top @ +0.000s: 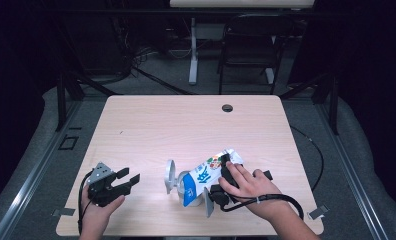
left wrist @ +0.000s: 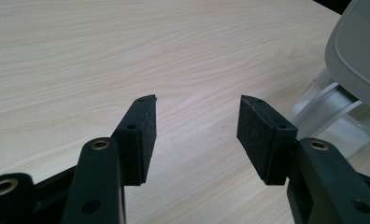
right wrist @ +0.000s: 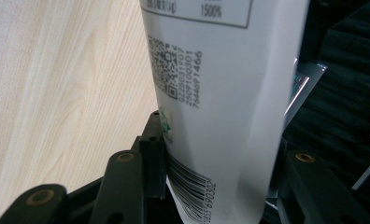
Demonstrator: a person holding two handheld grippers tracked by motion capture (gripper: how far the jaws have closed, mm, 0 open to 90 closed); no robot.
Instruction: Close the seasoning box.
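A blue and white milk carton (top: pixel 206 175) lies tilted at the table's front middle, its lower end resting at a small clear container (top: pixel 180 186) whose grey lid (top: pixel 170 175) stands flipped up. My right gripper (top: pixel 225 170), under the person's hand, is shut across the carton's upper half. In the right gripper view the carton (right wrist: pixel 220 93) stands between the jaws of the right gripper (right wrist: pixel 216 140); the left pad (right wrist: pixel 156 154) presses on its printed side, and the other pad is hidden behind it. My left gripper (top: pixel 128 179) rests open and empty to the left, and again as the left gripper (left wrist: pixel 197 126) over bare wood.
The wooden table (top: pixel 186 125) has a cable hole (top: pixel 227 107) near its far edge. The clear container (left wrist: pixel 332 107) and its grey lid (left wrist: pixel 360 46) sit just right of the left jaws. A chair (top: pixel 251 45) and a desk leg stand beyond the table.
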